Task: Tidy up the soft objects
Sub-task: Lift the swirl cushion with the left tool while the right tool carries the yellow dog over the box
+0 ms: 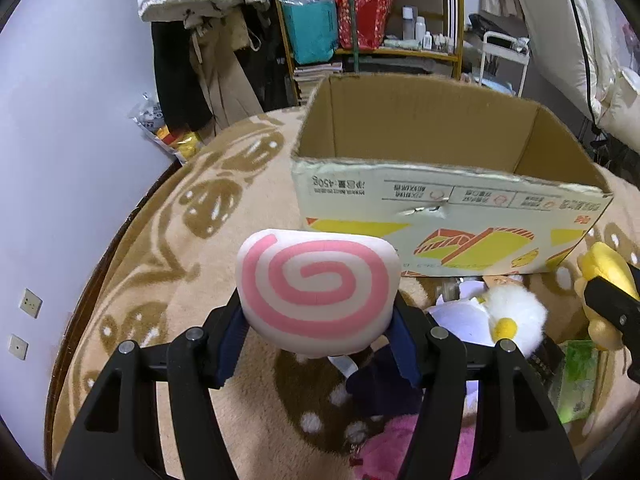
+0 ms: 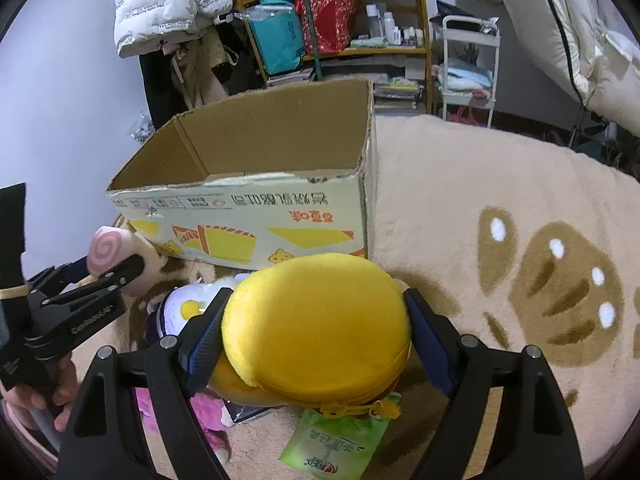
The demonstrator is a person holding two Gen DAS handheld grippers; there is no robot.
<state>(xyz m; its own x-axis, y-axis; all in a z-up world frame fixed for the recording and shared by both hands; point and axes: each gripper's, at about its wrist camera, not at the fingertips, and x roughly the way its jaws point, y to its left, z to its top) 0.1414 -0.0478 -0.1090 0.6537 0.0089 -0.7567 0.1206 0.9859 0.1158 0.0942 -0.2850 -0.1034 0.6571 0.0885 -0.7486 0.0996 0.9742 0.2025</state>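
My left gripper [image 1: 318, 340] is shut on a white plush with a pink spiral [image 1: 316, 288], held above the blanket; the same plush [image 2: 108, 250] and the left gripper [image 2: 120, 276] show at the left of the right wrist view. My right gripper [image 2: 316, 340] is shut on a yellow plush [image 2: 316, 324], whose edge [image 1: 608, 268] shows at the right of the left wrist view. Ahead of both stands an open cardboard box [image 1: 440, 200] [image 2: 256, 204]; no contents show inside it. A white plush with a yellow spot [image 1: 516, 320] [image 2: 188, 308] and a pink plush [image 1: 400, 452] [image 2: 204, 412] lie on the blanket below.
A beige blanket with brown paw prints [image 2: 520, 264] covers the surface. A green packet [image 2: 340, 440] lies beneath the yellow plush. Shelves [image 1: 372, 20], hanging coats [image 1: 192, 32] and a white cart [image 2: 468, 68] stand behind. A hand [image 2: 40, 396] holds the left gripper.
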